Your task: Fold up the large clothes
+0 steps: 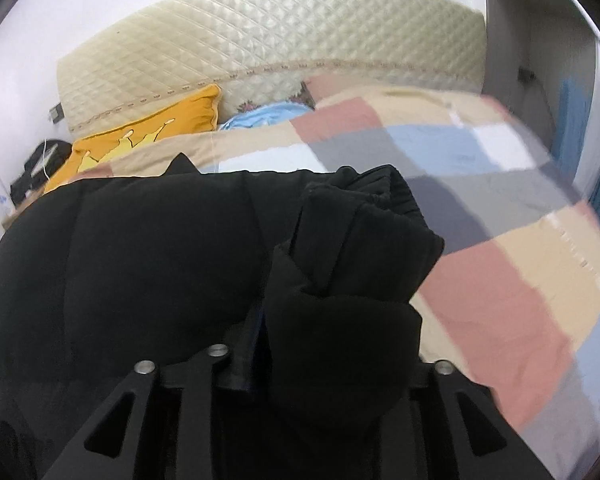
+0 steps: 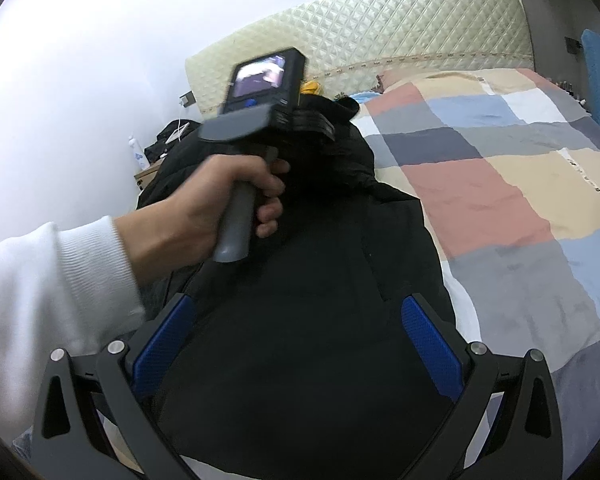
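Along the bed's left edge lay the black padded coat, bulky, soft and likely slippery, best taken at a cuff or hem. The left gripper had clamped a bunched sleeve; the right gripper hovered wide over the coat's body. Beyond the patchwork quilt stood a quilted headboard.

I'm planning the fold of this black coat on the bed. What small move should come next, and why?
Probably carry the sleeve across onto the coat body and let go. The left gripper looks shut on its bunched fabric, lifted over the checked quilt. The right gripper hangs open above the coat, holding nothing.
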